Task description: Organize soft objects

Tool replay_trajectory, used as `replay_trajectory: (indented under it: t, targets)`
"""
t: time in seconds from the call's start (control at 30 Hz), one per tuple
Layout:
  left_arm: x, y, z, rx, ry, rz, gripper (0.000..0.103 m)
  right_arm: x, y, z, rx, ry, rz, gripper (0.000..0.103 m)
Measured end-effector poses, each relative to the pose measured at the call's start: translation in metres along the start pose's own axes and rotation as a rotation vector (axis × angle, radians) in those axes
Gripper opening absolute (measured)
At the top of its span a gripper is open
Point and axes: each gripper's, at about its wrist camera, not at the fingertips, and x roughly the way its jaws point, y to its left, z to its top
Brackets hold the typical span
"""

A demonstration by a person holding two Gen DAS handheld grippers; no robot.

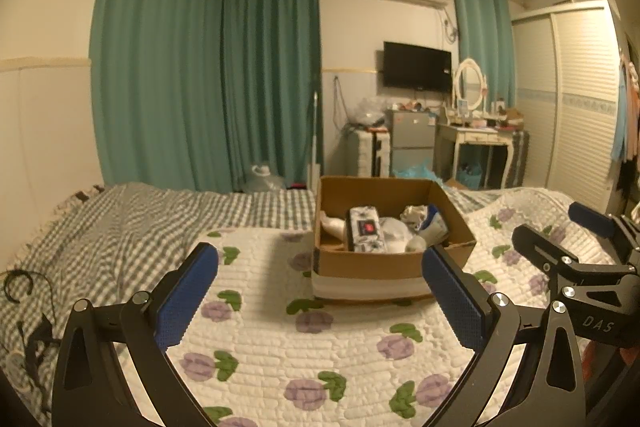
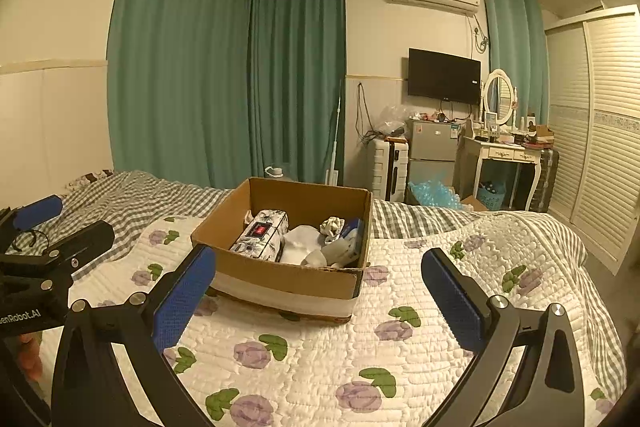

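Cardboard box [image 1: 394, 259] sits on the flowered quilt [image 1: 280, 347] near the middle of the bed, low-walled and open at the top, probably so soft things can be dropped in from above. Inside lie a patterned tissue pack [image 2: 262, 235] at 9 o'clock, pale socks [image 2: 304, 247] in the centre, and a crumpled cloth [image 2: 332, 225] with something blue toward 3 o'clock. Left gripper [image 1: 320, 291] hangs above the quilt short of the box, fingers spread wide and holding nothing; from it the box lies at 12 o'clock. Right gripper [image 2: 318, 291] hangs likewise, fingers spread and empty, the box at about 11 o'clock. Both seem held back and level to keep the box in sight. No loose soft item shows on the quilt, so I judge the sorting nearly finished.
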Motion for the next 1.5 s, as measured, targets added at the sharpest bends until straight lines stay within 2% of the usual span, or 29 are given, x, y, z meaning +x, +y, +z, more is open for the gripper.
replay_trajectory:
  t: [1.5]
  targets:
    - [-0.0010,0.0079,-0.0008,-0.005,0.002,0.013,0.103,0.0043,0.0049,-0.0042,0.012,0.008,-0.022,0.103]
